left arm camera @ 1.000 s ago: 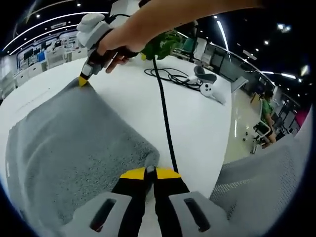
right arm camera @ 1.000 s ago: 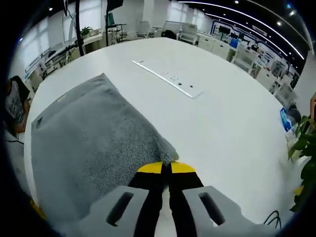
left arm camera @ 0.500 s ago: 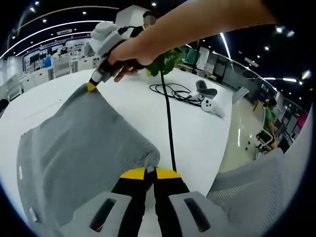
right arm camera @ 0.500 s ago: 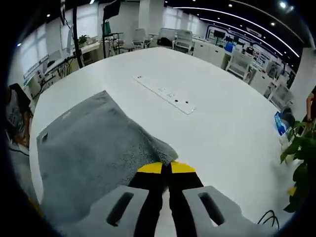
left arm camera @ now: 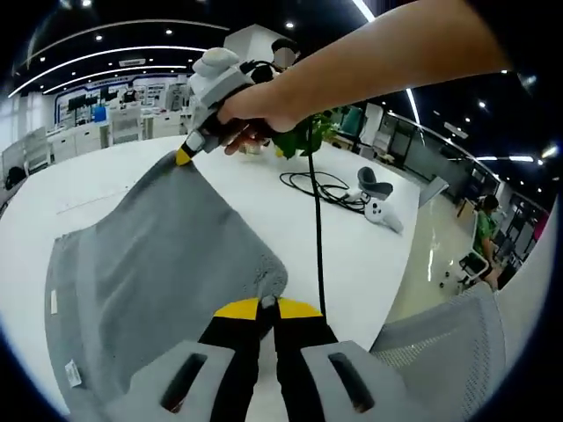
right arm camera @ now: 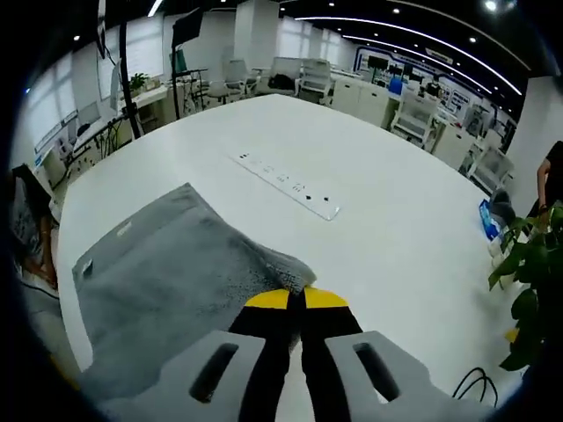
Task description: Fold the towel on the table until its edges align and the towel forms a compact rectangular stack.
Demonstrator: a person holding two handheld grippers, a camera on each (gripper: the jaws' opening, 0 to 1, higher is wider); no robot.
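Grey terry towel (left arm camera: 149, 264) stretched over the round white table (right arm camera: 387, 220); left gripper (left arm camera: 267, 307) and right gripper (right arm camera: 295, 297) each clamp a corner.

Towel (left arm camera: 149, 264) on table (right arm camera: 387, 211), cable coil (left arm camera: 321, 185) beyond it, plant (right arm camera: 528, 299) at table's edge

A black cable (left arm camera: 314, 237) runs across the white table (left arm camera: 369, 237) from near to far. Farther right on the table lies a coil of black cord (left arm camera: 318, 185), with a white controller (left arm camera: 382, 214) just beside it. A green plant (left arm camera: 308, 134) stands at the far edge. A grey mesh chair (left arm camera: 440, 347) sits near right. A long white strip with holes (right arm camera: 286, 185) lies on the table's far side.
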